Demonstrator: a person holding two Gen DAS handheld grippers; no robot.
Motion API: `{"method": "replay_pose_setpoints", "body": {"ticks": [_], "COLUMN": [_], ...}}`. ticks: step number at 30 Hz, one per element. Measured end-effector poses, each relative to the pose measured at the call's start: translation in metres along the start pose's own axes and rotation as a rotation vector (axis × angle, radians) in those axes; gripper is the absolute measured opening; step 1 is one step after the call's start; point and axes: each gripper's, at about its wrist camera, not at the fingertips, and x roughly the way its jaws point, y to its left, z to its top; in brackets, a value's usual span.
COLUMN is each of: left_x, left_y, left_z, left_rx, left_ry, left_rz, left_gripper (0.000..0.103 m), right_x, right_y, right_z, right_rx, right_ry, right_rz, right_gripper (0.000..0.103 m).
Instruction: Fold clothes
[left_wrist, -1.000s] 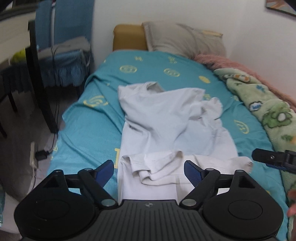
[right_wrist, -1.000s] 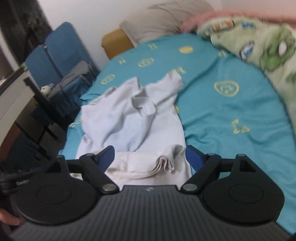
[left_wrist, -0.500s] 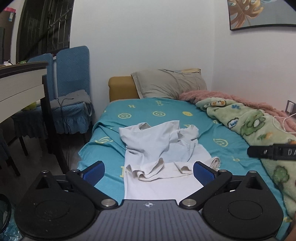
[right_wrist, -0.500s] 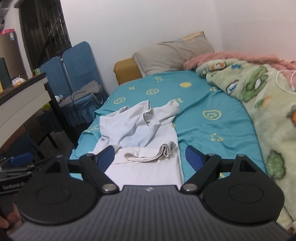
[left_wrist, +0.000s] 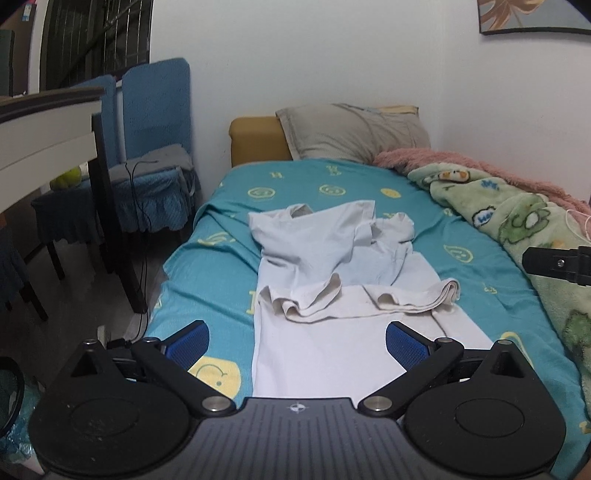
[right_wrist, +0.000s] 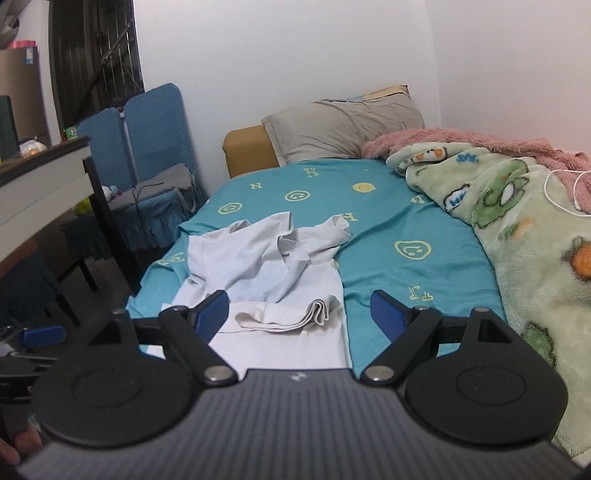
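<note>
A small bedroom: at the left of the left wrist view a desk (left_wrist: 44, 136) and blue chairs (left_wrist: 147, 147), then a bed (left_wrist: 229, 236) under a teal sheet, a pillow (left_wrist: 351, 133) at upper centre and a green blanket (left_wrist: 524, 236) down the right edge. In the middle of the bed lies the white shirt (left_wrist: 332, 295): its lower part is flat and smooth toward the bottom of the frame, while the upper part is bunched and doubled back in loose rolls across the centre. The folding looks barely begun, with sleeves and collar end still to be squared. The left gripper (left_wrist: 297, 343) hangs over the shirt's near end, jaws wide, nothing between them. The right gripper (right_wrist: 297, 314) likewise stands wide and empty. No container shows in either view.
</note>
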Motion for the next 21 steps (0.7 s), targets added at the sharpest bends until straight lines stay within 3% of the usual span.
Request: {"method": "replay_pose_setpoints", "body": {"ticks": [5,10,15,21], "left_x": [0.021,0.044,0.05,0.059], "left_y": [0.013,0.042,0.061,0.063], "left_z": [-0.004,-0.014,-0.021,-0.028], "left_rx": [-0.097,-0.313,-0.42,-0.464], "left_ry": [0.127,0.272,0.325,0.384], "left_rz": [-0.03,-0.066,-0.053,-0.052], "left_gripper": [0.103,0.101,0.101,0.097], "right_x": [0.002,0.007,0.013,0.017], "right_y": [0.0,0.004,0.01,0.013], "right_z": [-0.002,-0.007,-0.013,-0.015], "right_rx": [0.017,-0.005,-0.035,-0.04], "right_ry": [0.026,0.071,0.113,0.146], "right_rz": [0.005,-0.013,-0.023,-0.001], "right_gripper": [0.085,0.085,0.085,0.085]}}
